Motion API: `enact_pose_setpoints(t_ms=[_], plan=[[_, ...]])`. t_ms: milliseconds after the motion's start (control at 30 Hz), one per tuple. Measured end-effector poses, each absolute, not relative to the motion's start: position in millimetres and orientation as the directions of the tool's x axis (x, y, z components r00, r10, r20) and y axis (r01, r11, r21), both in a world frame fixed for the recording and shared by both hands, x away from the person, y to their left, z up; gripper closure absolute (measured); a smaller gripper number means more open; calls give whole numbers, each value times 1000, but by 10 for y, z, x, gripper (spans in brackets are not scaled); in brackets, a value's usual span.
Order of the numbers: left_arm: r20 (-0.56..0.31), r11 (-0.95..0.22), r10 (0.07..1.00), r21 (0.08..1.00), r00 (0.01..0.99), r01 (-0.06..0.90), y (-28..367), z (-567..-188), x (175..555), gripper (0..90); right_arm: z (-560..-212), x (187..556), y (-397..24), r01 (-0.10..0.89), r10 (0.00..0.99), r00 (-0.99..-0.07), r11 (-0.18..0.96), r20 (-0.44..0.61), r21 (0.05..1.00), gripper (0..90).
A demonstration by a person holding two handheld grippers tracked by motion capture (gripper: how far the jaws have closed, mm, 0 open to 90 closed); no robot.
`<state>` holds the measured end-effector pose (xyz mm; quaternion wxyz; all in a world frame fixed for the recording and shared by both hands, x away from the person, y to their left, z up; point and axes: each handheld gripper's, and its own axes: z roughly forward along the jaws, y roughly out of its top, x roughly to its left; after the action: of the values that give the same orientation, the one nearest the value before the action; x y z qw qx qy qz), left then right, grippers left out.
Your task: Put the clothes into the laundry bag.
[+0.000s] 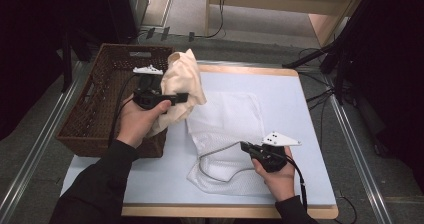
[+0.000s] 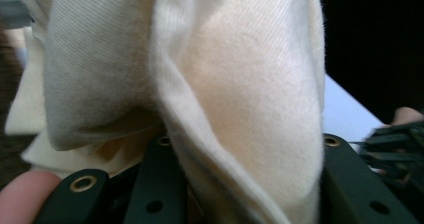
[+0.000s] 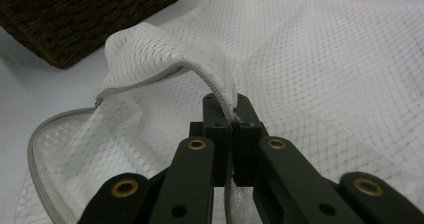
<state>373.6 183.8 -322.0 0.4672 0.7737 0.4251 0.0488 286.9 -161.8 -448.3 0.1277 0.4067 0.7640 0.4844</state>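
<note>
1. Clamped on a bunched cream cloth (image 1: 182, 86), my left gripper (image 1: 181, 98) holds it up at the upper left of the high view, beside the wicker basket (image 1: 100, 109).
2. Pinched together on the zipper edge of the white mesh laundry bag (image 1: 225, 134), my right gripper (image 1: 246, 146) lifts that rim at lower centre, so the mouth gapes.
3. As I judge it, I'm at the loading step: the cloth goes into the bag.
4. Next, I need to swing the cloth over to the opening and push it in while the rim stays raised.
</note>
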Motion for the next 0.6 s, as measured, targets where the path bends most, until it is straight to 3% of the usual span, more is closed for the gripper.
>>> enact_pose_setpoints(t_ms=[300,600], plan=[[-341,-236,633,771,695,592,1545,-3345,3362,655,-4478,2865,-1635,500,747,-633,192,205,845,883],[-337,-238,616,782,712,576,1535,-3561,2916,639,-4490,2870,-1636,498,747,-635,198,199,844,883]])
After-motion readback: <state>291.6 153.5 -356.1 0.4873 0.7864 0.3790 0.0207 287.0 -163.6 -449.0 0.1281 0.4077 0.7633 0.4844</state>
